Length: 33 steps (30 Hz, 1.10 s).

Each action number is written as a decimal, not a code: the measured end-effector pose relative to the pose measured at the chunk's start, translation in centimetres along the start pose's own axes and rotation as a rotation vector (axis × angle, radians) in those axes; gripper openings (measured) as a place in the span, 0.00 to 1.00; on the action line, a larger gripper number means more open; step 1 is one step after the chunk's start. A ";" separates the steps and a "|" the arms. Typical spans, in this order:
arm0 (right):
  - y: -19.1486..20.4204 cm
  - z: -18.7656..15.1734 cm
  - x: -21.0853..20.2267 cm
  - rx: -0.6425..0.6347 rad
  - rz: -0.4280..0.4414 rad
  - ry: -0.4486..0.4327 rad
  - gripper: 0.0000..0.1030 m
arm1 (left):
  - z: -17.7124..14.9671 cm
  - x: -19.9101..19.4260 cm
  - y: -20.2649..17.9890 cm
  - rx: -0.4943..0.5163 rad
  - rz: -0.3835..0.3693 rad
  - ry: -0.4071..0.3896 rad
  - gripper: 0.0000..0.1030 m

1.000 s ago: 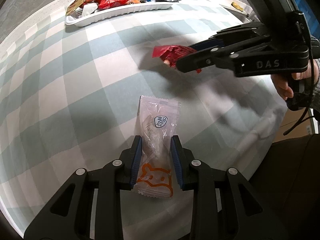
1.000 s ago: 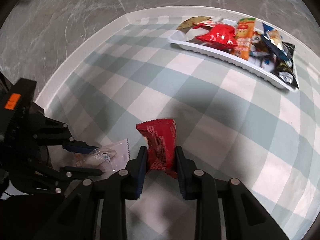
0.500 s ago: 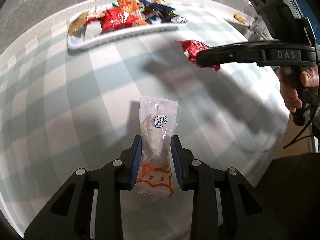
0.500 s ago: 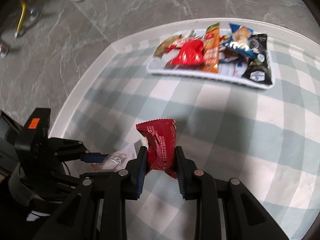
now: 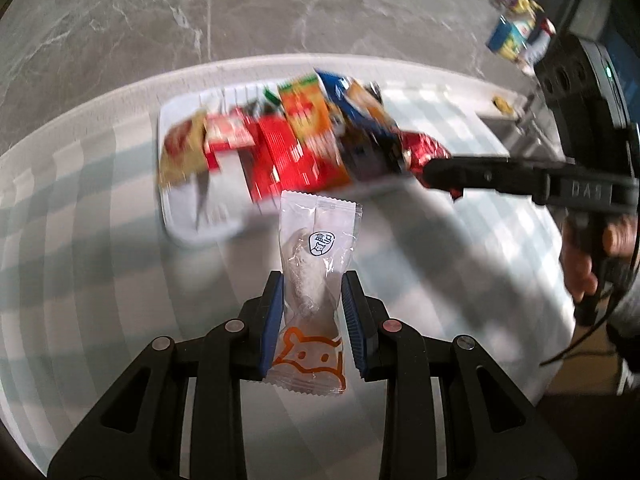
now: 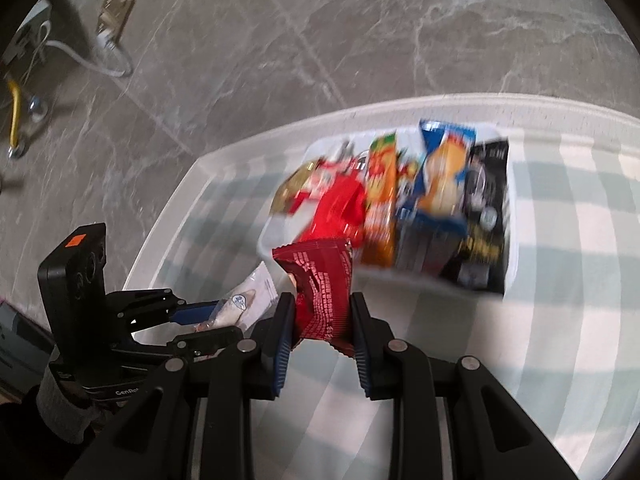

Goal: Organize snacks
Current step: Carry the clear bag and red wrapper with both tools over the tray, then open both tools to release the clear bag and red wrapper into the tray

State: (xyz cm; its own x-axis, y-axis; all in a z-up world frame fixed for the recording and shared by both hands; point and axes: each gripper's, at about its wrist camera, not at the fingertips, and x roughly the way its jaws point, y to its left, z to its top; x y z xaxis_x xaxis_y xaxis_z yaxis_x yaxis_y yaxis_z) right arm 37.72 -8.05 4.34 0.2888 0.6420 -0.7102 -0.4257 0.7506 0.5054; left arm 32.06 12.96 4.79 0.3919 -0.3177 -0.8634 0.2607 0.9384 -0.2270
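Note:
My left gripper (image 5: 312, 304) is shut on a clear snack packet (image 5: 314, 280) printed with an orange animal face, held above the checked tablecloth just short of the white tray (image 5: 188, 228). My right gripper (image 6: 320, 312) is shut on a red snack packet (image 6: 322, 284), also lifted, near the tray's (image 6: 276, 236) front corner. The tray is packed with several bright snack bags (image 6: 440, 184). In the left wrist view the right gripper (image 5: 436, 172) reaches in from the right with the red packet (image 5: 422, 148) over the tray's right end. The left gripper (image 6: 200, 316) with the clear packet (image 6: 246, 300) shows at lower left in the right wrist view.
The table (image 5: 100, 280) wears a green-and-white checked cloth with a white rim; grey marble floor (image 6: 360, 40) lies beyond. A person's hand (image 5: 584, 256) grips the right tool. Colourful boxes (image 5: 516, 36) stand at the far right. Cables and a socket (image 6: 104, 36) lie on the floor.
Both grippers have risen and moved toward the tray with their packets still held. The tray now looms much closer in both views, and the red packet reaches its right end.

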 end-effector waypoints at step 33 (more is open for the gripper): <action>-4.0 9.3 8.3 0.020 -0.083 -0.018 0.29 | 13.2 8.6 6.3 -0.131 -0.002 -0.044 0.27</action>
State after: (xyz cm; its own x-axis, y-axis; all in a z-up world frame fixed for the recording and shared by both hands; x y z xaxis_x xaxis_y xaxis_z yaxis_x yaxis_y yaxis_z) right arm 49.73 -4.27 0.99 0.3384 0.5797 -0.7412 -0.3823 0.8045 0.4546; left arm 48.70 14.36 1.90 0.4307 -0.3225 -0.8429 0.1451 0.9466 -0.2880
